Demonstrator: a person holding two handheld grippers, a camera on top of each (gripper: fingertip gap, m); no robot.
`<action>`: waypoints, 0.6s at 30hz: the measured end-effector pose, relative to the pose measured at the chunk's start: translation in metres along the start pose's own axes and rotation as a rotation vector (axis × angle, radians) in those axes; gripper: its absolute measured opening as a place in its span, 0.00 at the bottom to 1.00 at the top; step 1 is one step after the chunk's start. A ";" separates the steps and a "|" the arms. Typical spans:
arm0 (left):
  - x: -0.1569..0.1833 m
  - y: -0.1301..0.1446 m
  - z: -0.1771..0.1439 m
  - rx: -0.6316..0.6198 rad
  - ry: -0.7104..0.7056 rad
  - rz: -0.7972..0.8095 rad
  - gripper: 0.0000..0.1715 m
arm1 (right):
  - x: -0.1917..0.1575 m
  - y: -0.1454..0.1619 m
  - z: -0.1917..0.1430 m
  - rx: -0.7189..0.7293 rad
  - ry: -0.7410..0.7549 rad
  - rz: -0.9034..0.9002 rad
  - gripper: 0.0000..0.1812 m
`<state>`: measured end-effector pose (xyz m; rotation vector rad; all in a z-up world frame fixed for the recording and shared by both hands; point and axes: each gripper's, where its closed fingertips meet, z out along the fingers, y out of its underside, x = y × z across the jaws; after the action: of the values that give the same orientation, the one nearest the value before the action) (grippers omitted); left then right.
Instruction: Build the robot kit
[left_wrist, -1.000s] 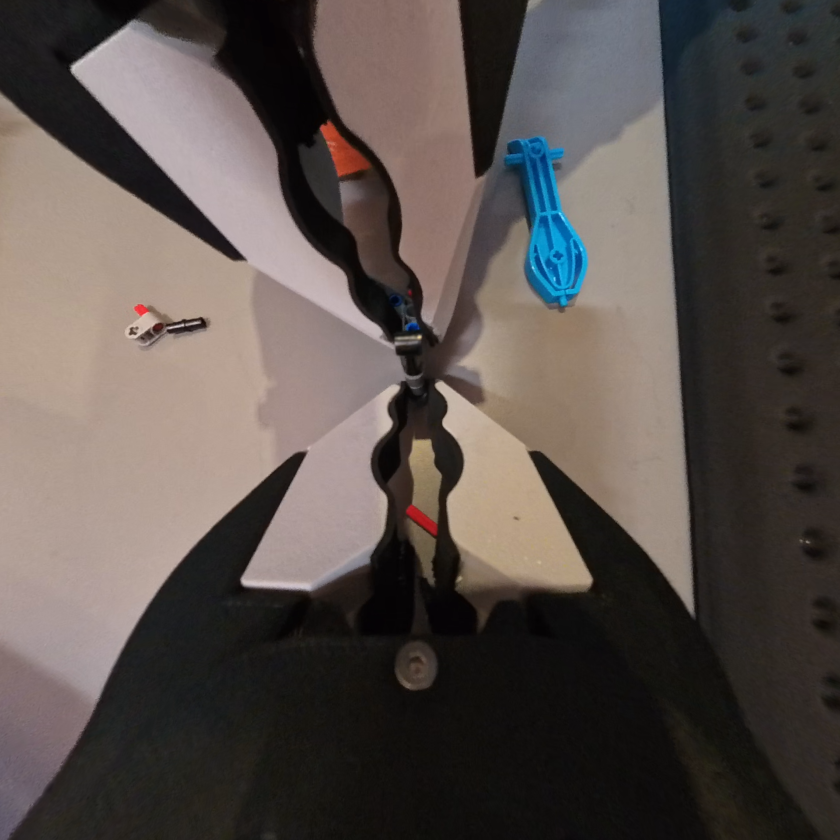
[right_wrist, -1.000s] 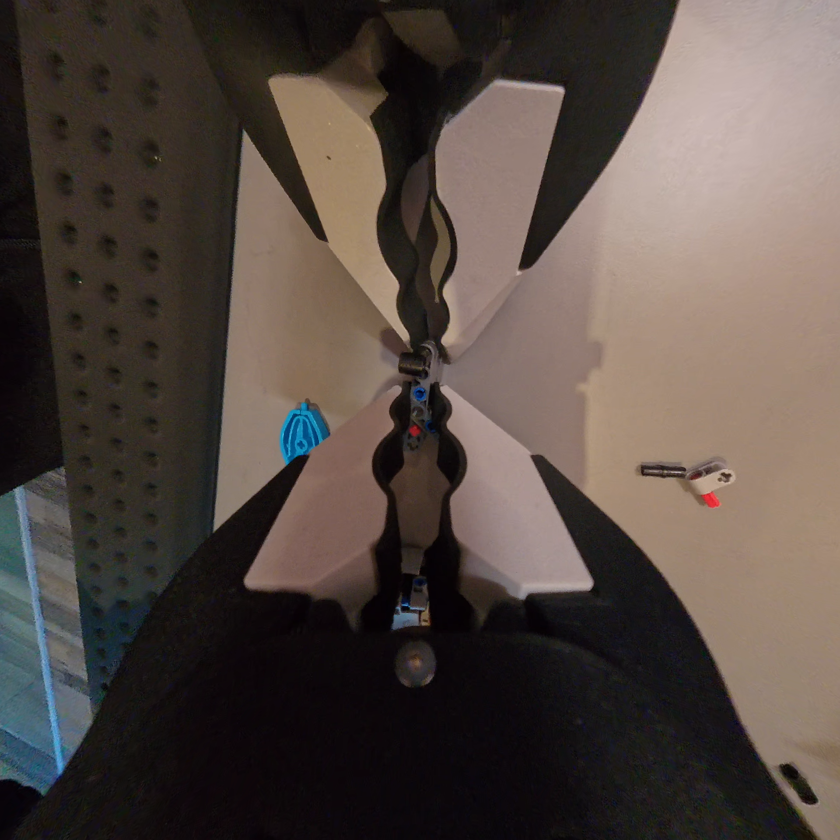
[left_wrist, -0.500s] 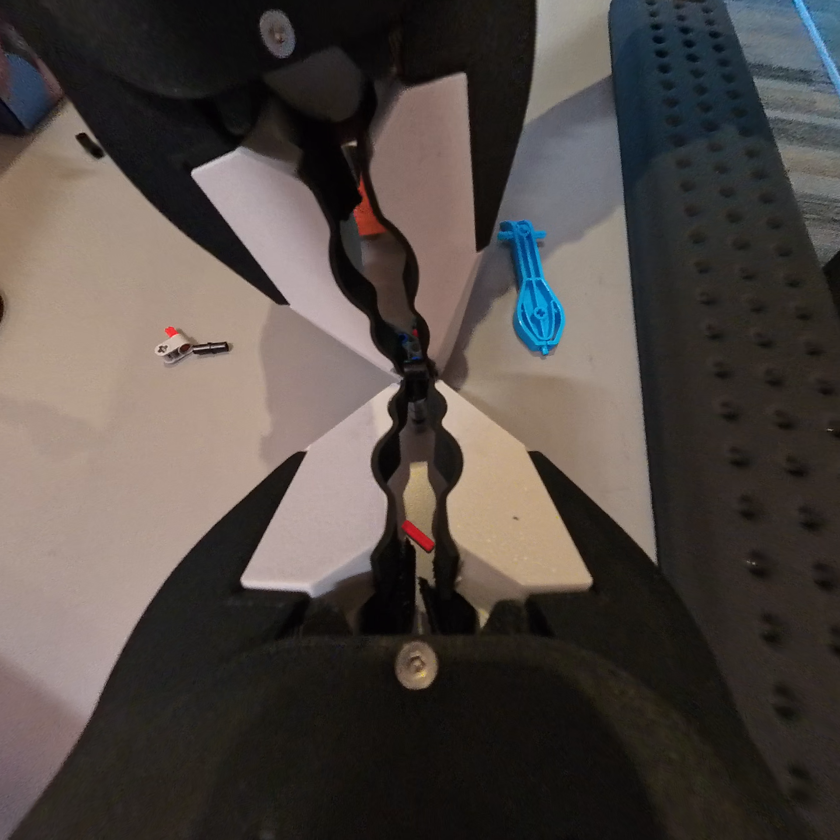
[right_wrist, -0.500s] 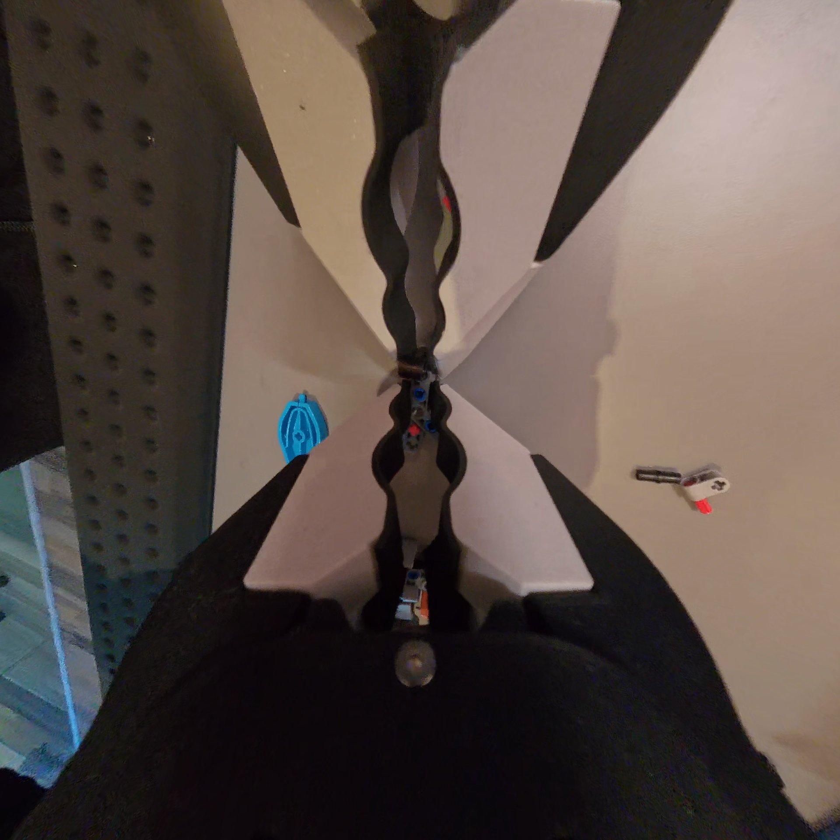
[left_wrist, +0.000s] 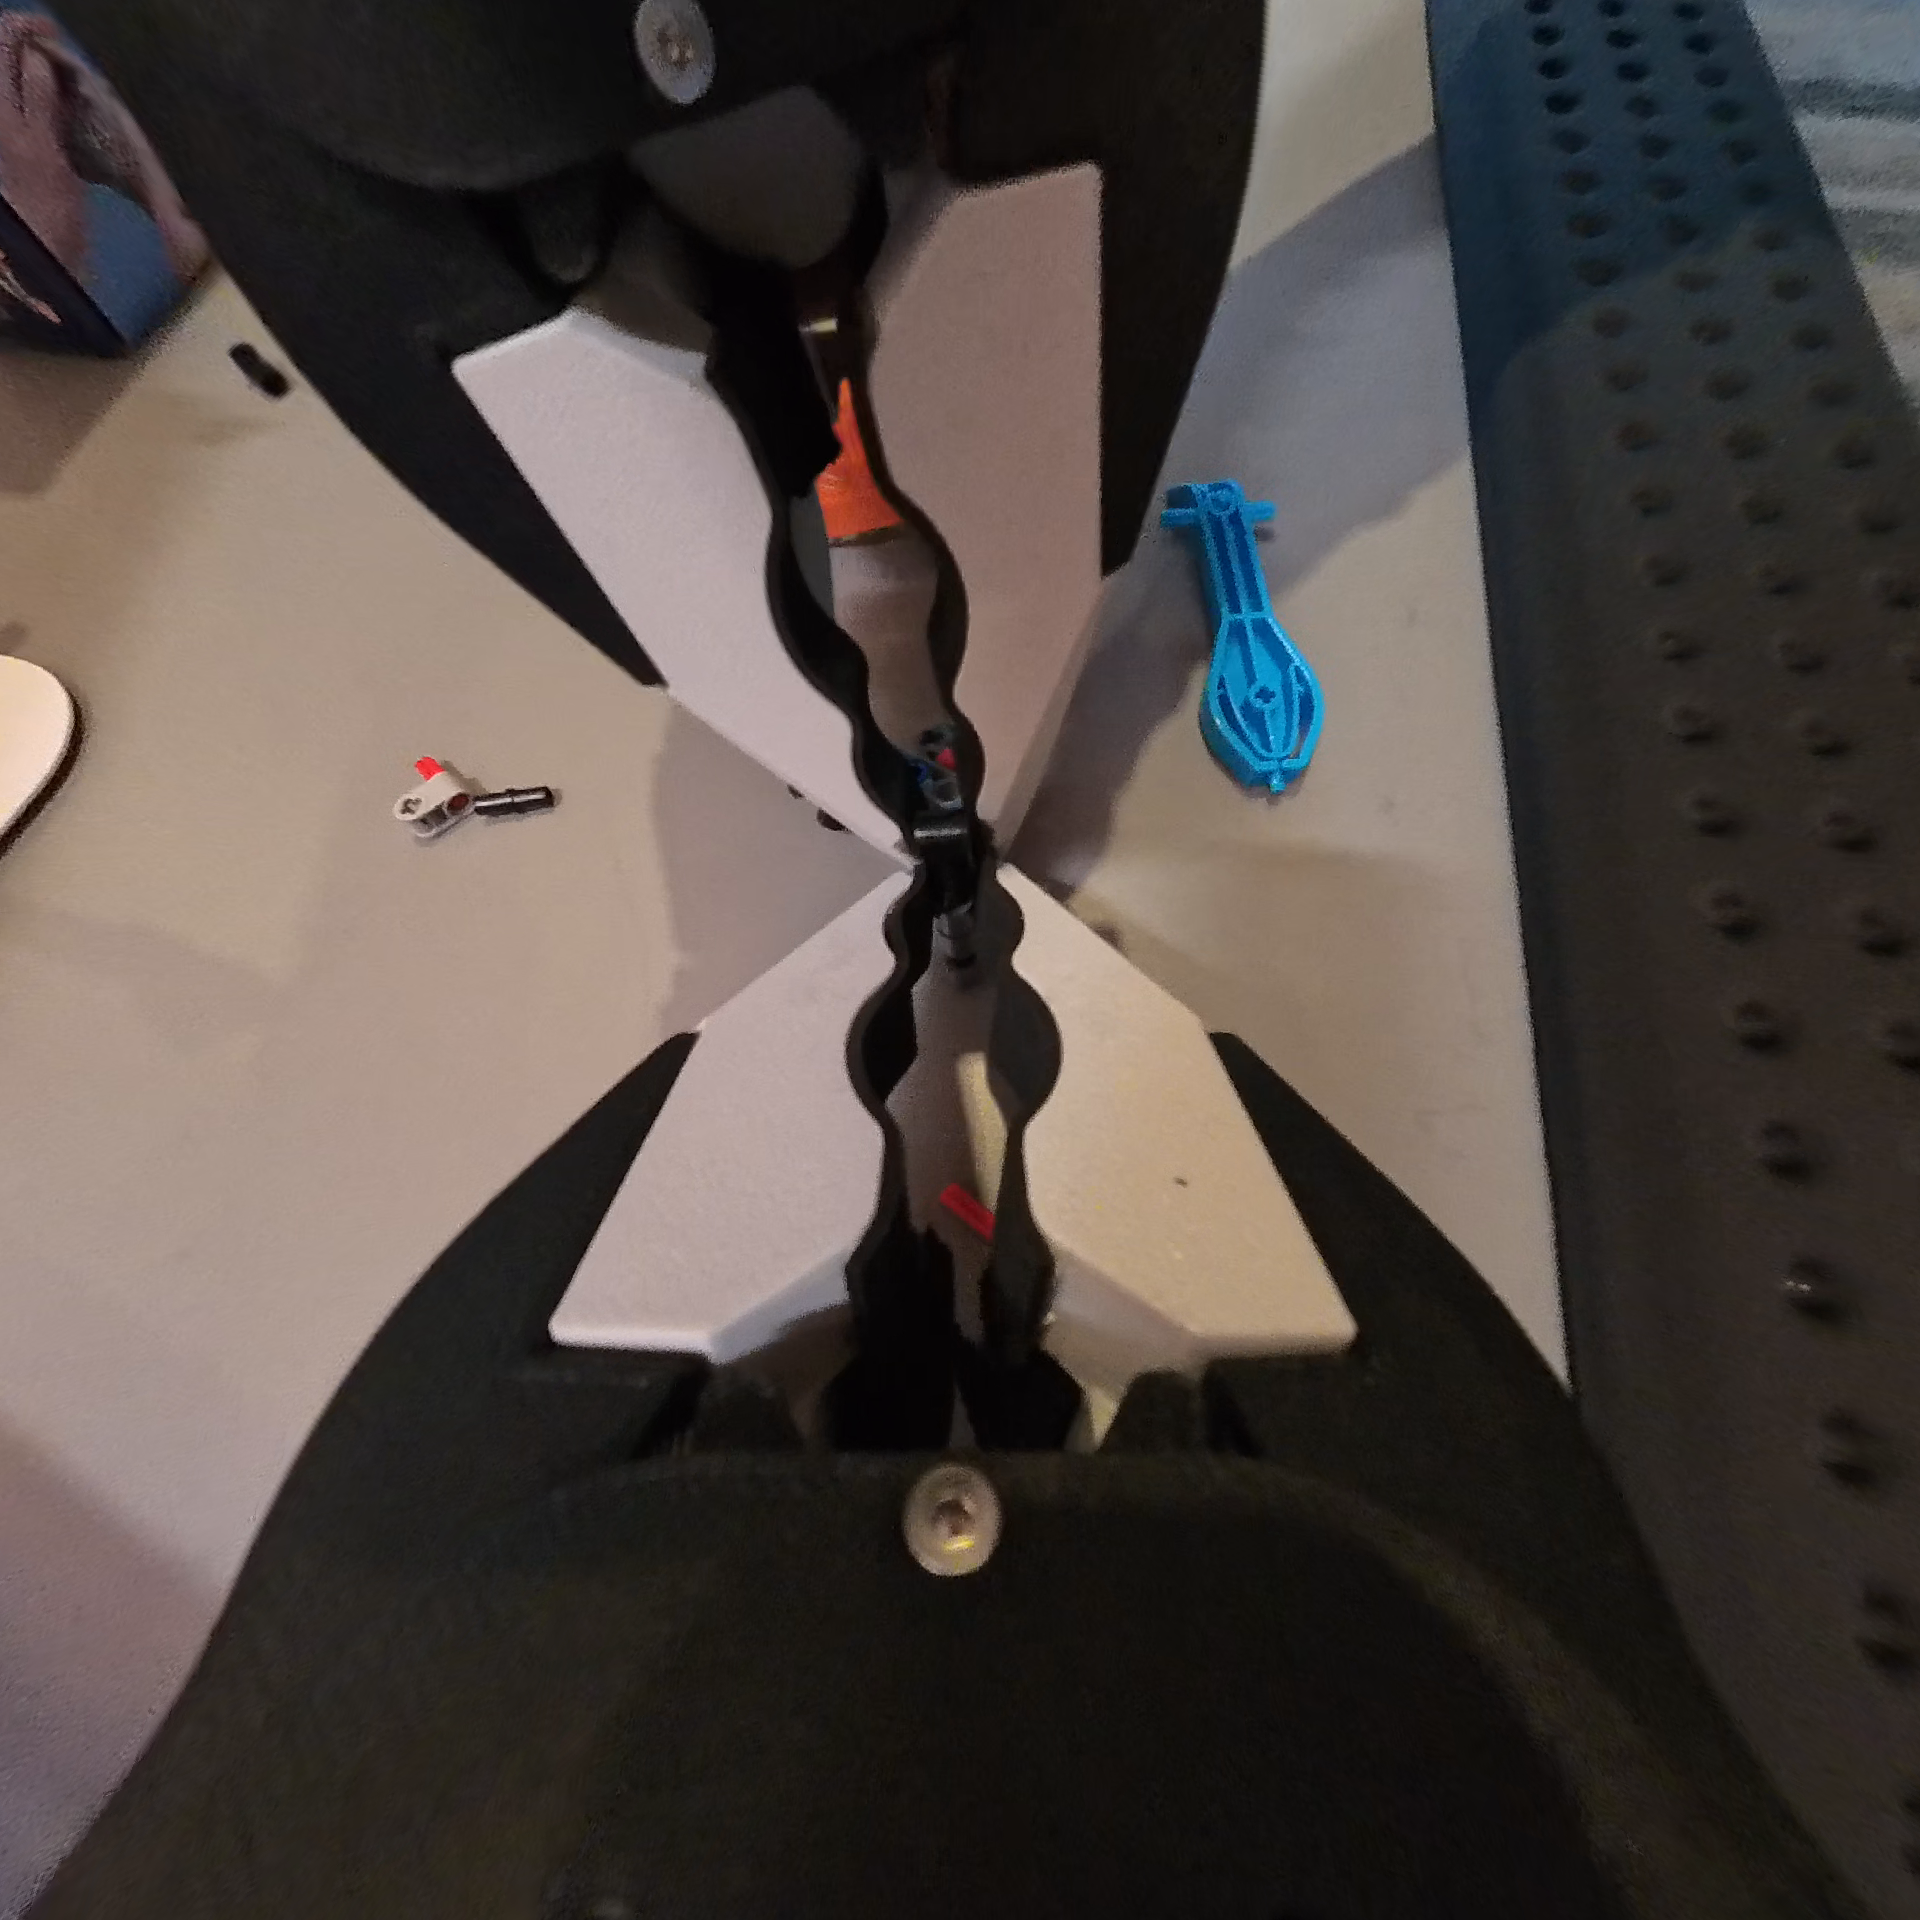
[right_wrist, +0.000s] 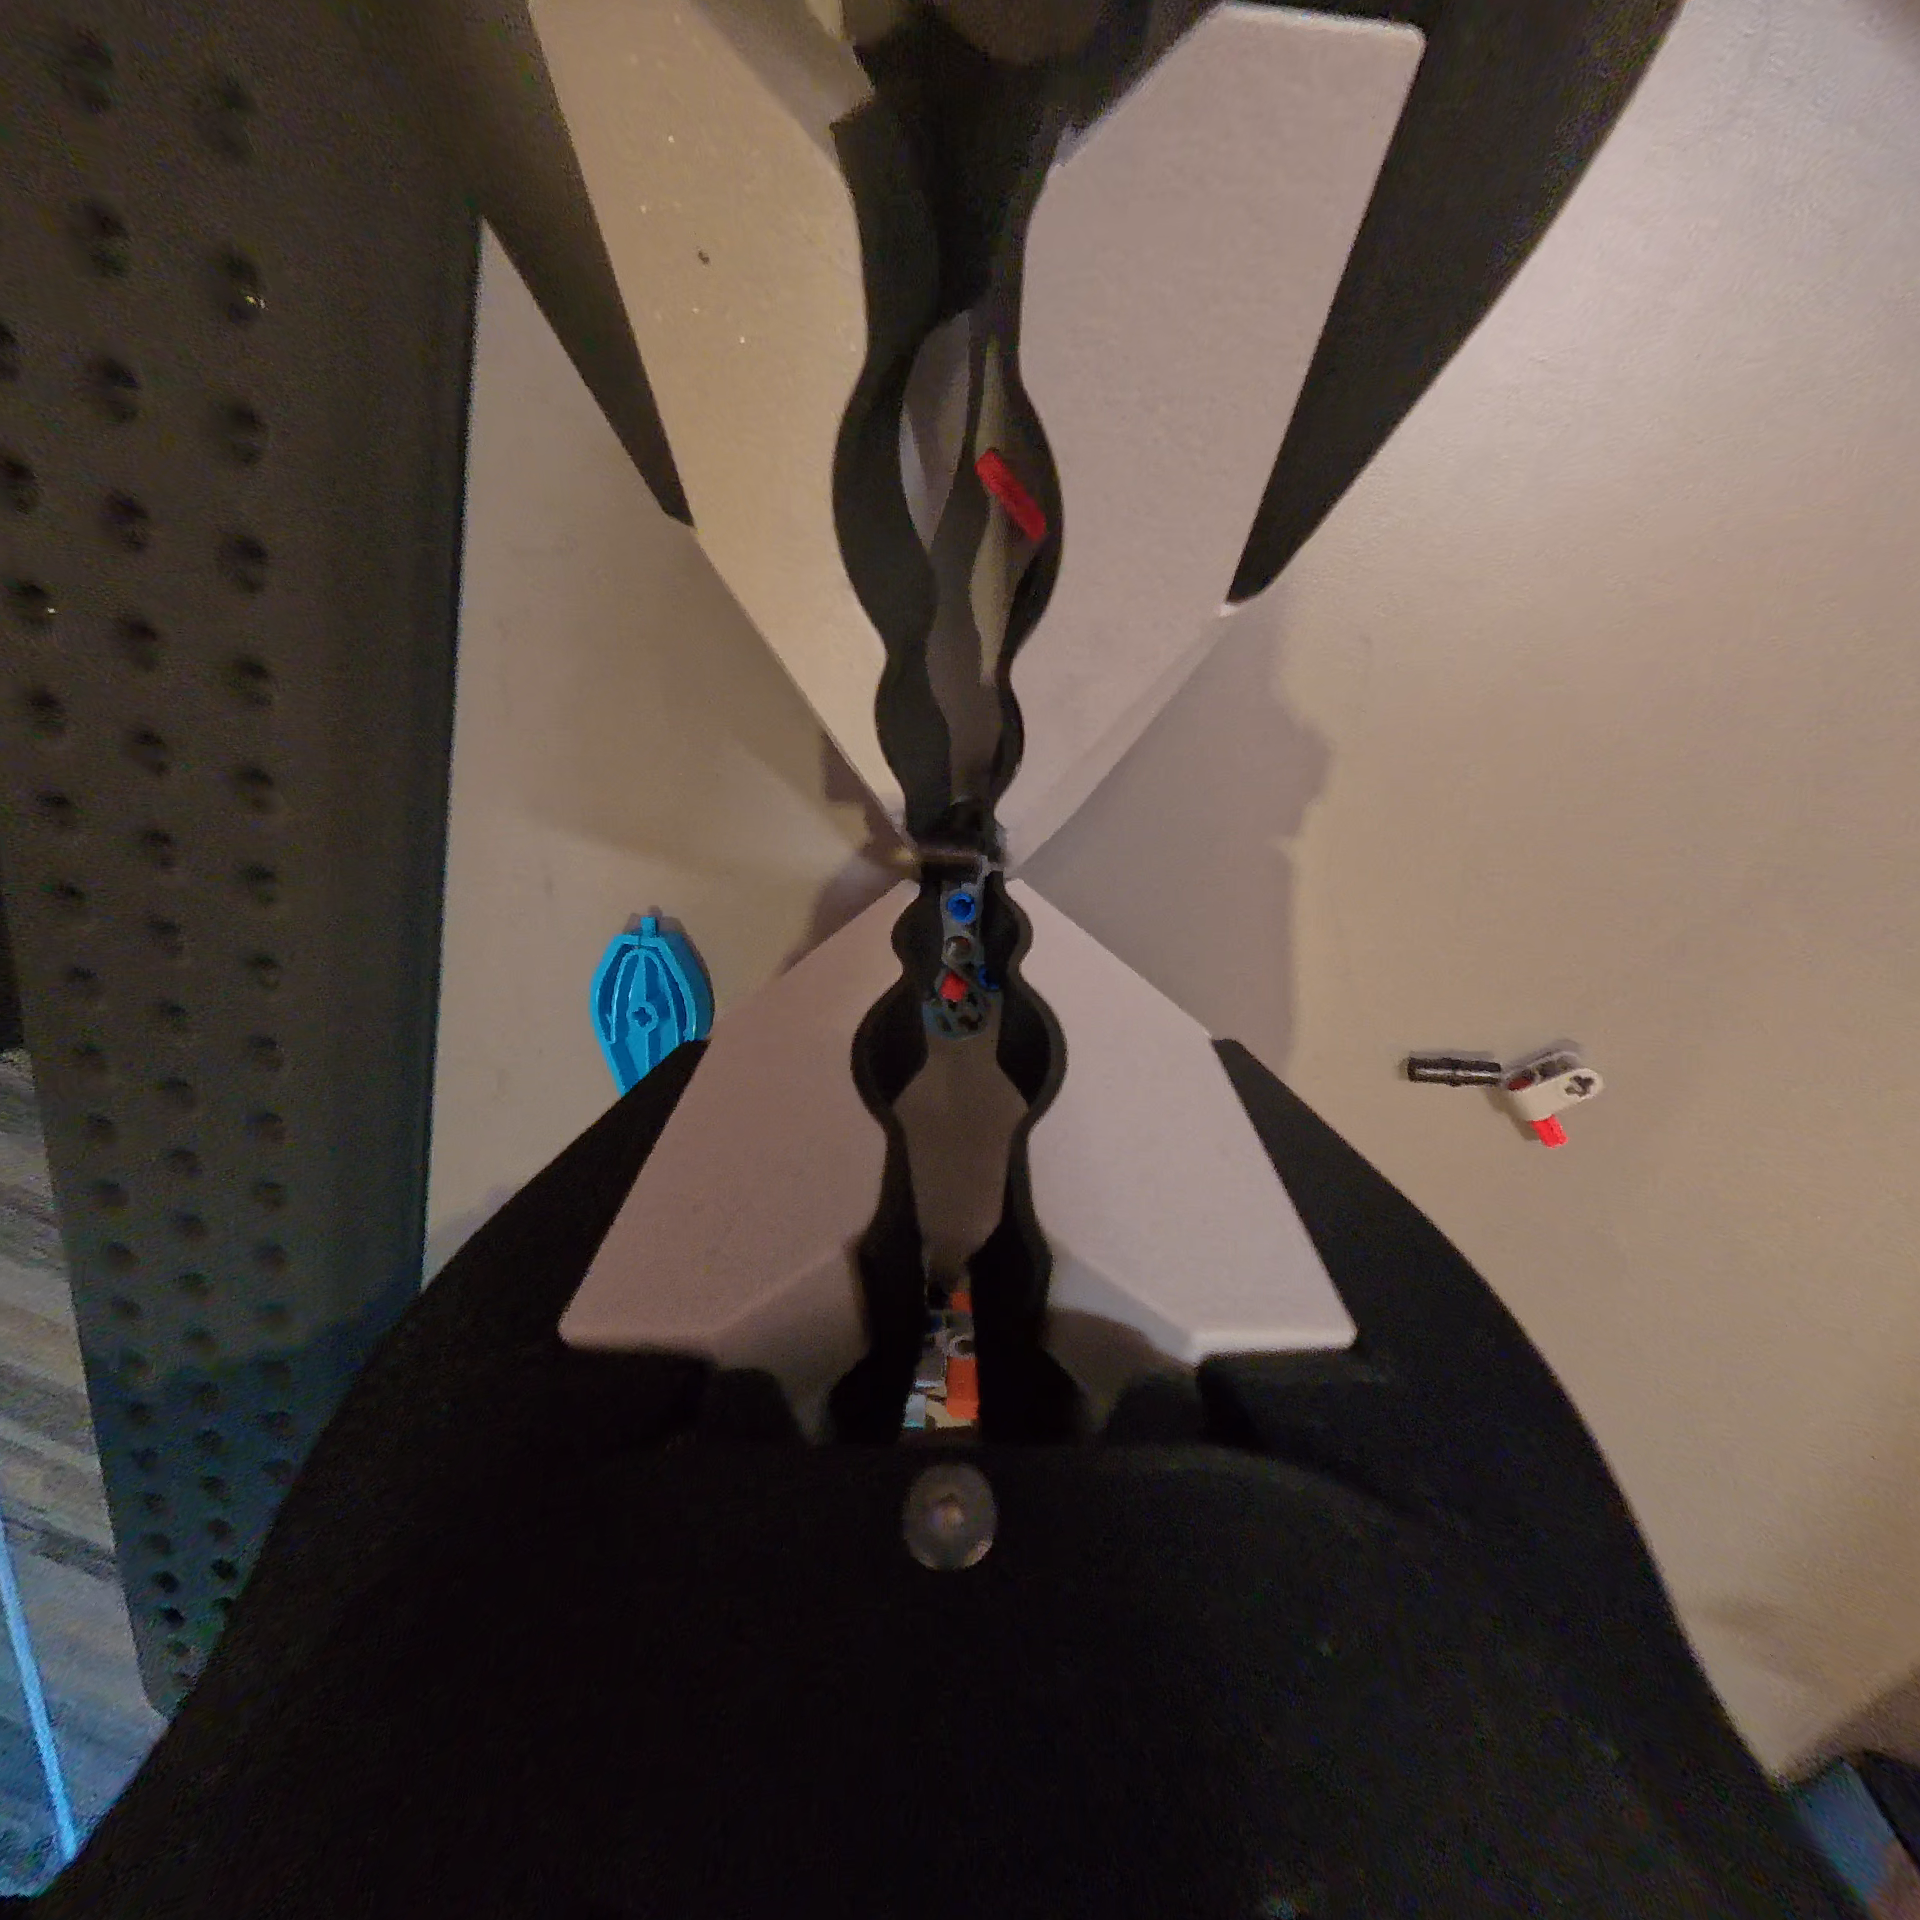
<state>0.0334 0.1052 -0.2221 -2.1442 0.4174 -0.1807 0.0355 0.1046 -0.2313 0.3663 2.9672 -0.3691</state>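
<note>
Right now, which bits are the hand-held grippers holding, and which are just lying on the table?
Held:
left hand-held gripper pinches a black pin
right hand-held gripper pinches a grey beam with blue pins

Lying on the table:
blue paddle piece
grey connector with black peg
red bit

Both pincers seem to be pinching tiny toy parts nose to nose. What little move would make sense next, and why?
Probably a gentle straight push together. The left gripper is shut on a black pin, the right gripper on a small grey beam, and the two meet tip to tip above the table; whether the pin is fully seated is hidden.
</note>
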 end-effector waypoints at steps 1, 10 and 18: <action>0.000 0.000 0.000 -0.004 -0.013 0.026 0.04 | 0.000 0.000 0.000 -0.007 0.012 -0.005 0.03; -0.001 0.007 0.001 -0.030 -0.109 0.108 0.04 | 0.004 -0.003 0.007 0.010 0.143 -0.048 0.03; -0.002 0.008 0.000 -0.033 -0.068 0.064 0.04 | 0.005 -0.003 0.007 0.030 0.107 0.021 0.03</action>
<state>0.0301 0.1019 -0.2284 -2.1600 0.4517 -0.0651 0.0310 0.1009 -0.2379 0.4340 3.0620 -0.4049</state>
